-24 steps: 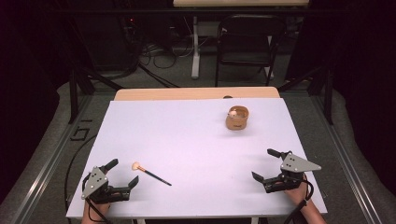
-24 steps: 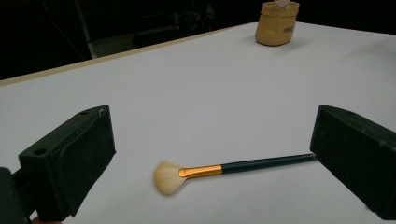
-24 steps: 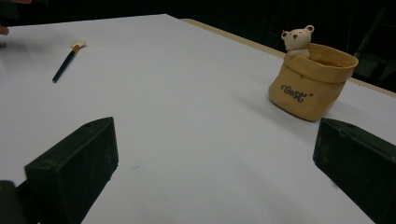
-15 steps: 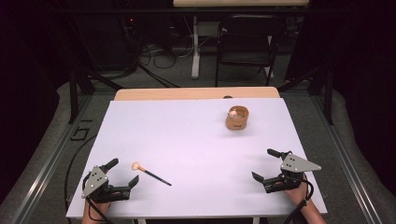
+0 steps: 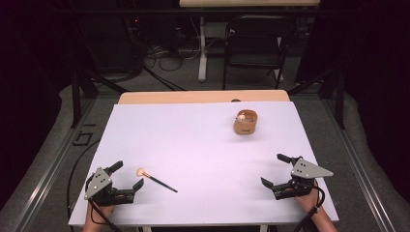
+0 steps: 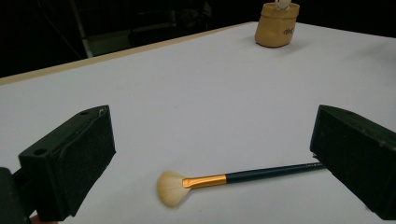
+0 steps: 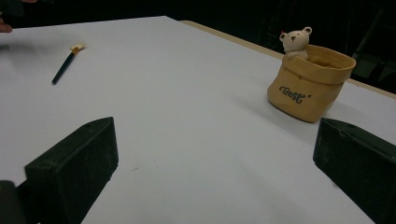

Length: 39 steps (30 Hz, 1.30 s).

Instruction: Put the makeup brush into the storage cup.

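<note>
Where legible, "Best" on pot (image 7: pixel 309 88)

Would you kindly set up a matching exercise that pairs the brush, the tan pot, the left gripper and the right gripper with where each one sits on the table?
Things:
1. brush
2. tan pot
3. left gripper
4. right gripper

Places:
A. far part of the table, right of centre
B. near right corner, jaws open
C. near left corner, jaws open
D. lying flat just ahead of the left gripper's jaws

Pairs: 1-D, 2-A, 3-C, 4-B
</note>
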Motion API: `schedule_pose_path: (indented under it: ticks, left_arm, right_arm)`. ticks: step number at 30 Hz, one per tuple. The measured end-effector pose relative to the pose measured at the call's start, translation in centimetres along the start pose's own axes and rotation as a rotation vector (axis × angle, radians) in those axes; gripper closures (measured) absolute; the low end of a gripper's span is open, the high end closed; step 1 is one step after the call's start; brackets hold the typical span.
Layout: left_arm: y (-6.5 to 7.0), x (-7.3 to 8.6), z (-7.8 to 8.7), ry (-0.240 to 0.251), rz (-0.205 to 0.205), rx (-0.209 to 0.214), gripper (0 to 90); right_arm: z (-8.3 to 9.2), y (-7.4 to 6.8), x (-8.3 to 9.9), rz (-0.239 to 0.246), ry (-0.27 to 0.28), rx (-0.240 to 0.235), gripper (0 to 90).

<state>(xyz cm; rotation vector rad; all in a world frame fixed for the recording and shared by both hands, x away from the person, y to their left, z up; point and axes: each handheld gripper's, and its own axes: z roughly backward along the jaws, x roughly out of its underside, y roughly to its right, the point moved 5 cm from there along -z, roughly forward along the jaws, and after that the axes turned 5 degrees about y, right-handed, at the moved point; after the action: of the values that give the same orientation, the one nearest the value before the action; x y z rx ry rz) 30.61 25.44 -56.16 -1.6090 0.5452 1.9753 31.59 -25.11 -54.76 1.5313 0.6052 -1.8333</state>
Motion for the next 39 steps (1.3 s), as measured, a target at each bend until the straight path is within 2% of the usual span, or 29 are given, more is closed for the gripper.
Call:
schedule_pose_path:
  ticks: [3, 6, 9, 10, 14, 25, 28, 32, 36, 37, 39]
  left_arm:
    - [-0.2, -0.2, -0.2, -0.014, -0.006, 0.014, 0.0]
    - [-0.5, -0.5, -0.8, -0.061, -0.038, 0.043, 0.0]
    - [-0.6, -0.7, -1.0, -0.084, -0.046, 0.063, 0.0]
    - [-0.7, -0.9, -1.2, -0.098, -0.066, 0.073, 0.0]
    - [-0.9, -1.5, -1.5, -0.136, -0.099, 0.104, 0.0]
    - [-2.0, -2.7, -2.3, -0.213, -0.167, 0.154, 0.0]
    - [-2.1, -3.0, -2.5, -0.245, -0.191, 0.176, 0.0]
    - [-2.0, -3.5, -3.0, -0.305, -0.249, 0.216, 0.0]
    - [-2.0, -4.1, -3.5, -0.343, -0.285, 0.250, 0.0]
    - [-2.0, -4.4, -3.7, -0.366, -0.307, 0.266, 0.0]
    - [-2.0, -4.5, -3.8, -0.370, -0.311, 0.271, 0.0]
  right_arm:
    - [0.0, 0.0, 0.0, 0.001, -0.005, 0.002, 0.0]
    - [0.0, 0.0, 0.0, -0.001, 0.001, 0.004, 0.0]
    - [0.1, 0.0, 0.0, 0.001, -0.004, 0.005, 0.0]
    - [0.1, 0.0, 0.0, 0.001, -0.006, 0.006, 0.0]
    - [0.0, 0.0, 0.0, 0.000, 0.001, 0.005, 0.0]
    - [0.1, 0.0, 0.0, 0.003, -0.003, 0.007, 0.0]
    - [0.1, 0.0, 0.0, 0.003, -0.003, 0.007, 0.0]
    - [0.1, 0.0, 0.0, 0.004, -0.003, 0.007, 0.0]
    - [0.1, 0.0, 0.0, 0.004, 0.003, 0.007, 0.0]
    - [0.1, 0.0, 0.0, 0.003, 0.002, 0.007, 0.0]
    - [0.1, 0.0, 0.0, 0.005, 0.002, 0.007, 0.0]
